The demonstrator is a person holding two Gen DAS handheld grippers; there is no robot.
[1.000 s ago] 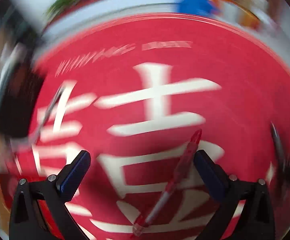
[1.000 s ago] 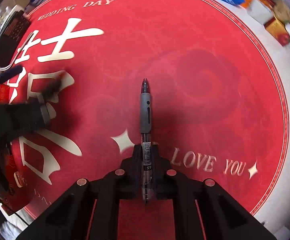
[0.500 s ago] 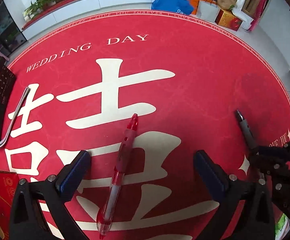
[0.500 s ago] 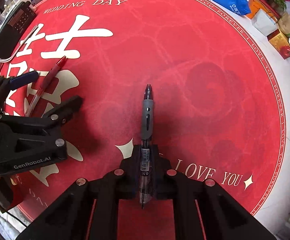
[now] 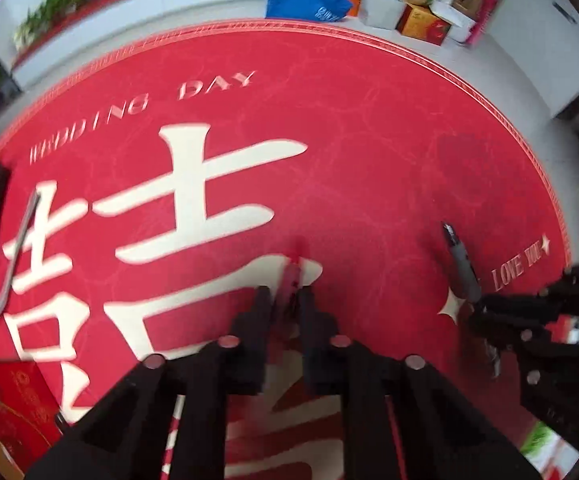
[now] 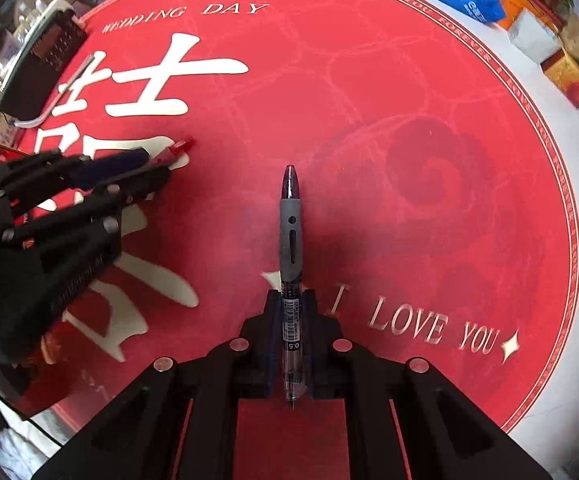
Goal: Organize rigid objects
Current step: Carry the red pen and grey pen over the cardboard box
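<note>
Clamping the red pen point(image 5: 294, 276), the left tool point(image 5: 285, 300) has just closed; the right tool point(image 6: 291, 320) grips the black pen point(image 6: 290, 216): 2 pens ready for sorting.

Right hand-held gripper point(image 6: 291, 300) clamps a black pen point(image 6: 290, 236) above the red mat point(image 6: 409, 120).

Both tongs point(image 5: 285, 300) point(image 6: 292, 300) are matte black plastic, angular, with round silver screw heads.

"WEDDING DAY", "I LOVE YOU" on red mat point(image 6: 369, 100), "0.5" on black pen point(image 6: 291, 240)
</note>
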